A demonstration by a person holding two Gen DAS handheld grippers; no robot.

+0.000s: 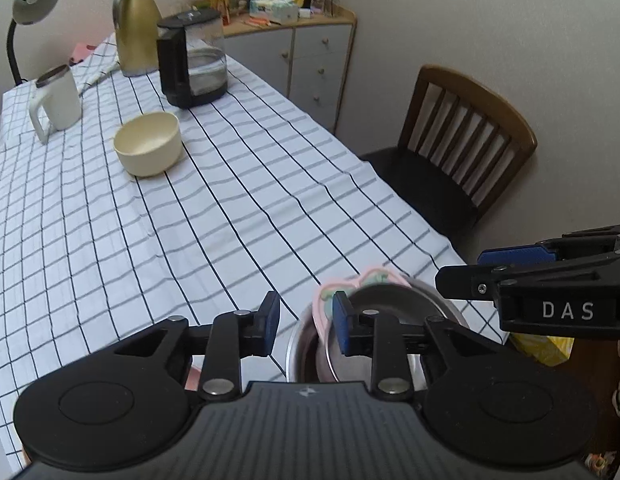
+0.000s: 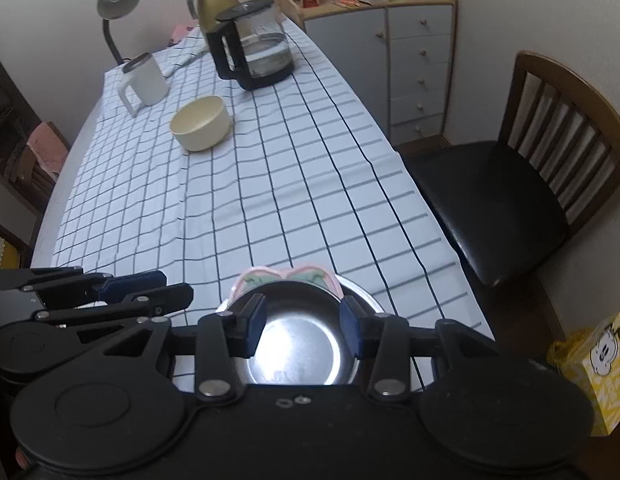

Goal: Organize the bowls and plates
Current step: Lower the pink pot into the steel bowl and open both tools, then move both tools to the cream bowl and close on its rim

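Observation:
A stack stands at the table's near edge: a shiny steel plate (image 2: 298, 332) nested in a steel bowl (image 2: 365, 296), with a pink patterned plate (image 2: 286, 276) poking out at its far side. The left wrist view shows the same steel bowl (image 1: 389, 300) and pink plate (image 1: 373, 276). A cream bowl (image 1: 148, 144) (image 2: 202, 128) sits alone further up the table. My left gripper (image 1: 306, 320) hovers open over the stack's left rim, holding nothing. My right gripper (image 2: 304, 330) is open above the steel plate, its pads clear of it.
At the table's far end are a glass kettle (image 1: 192, 68), a gold thermos (image 1: 134, 28), a white mug (image 1: 58, 98) and a desk lamp (image 1: 30, 4). A wooden chair (image 2: 529, 184) stands right of the table, a grey cabinet (image 2: 417, 60) behind it, a yellow box (image 2: 597, 364) on the floor.

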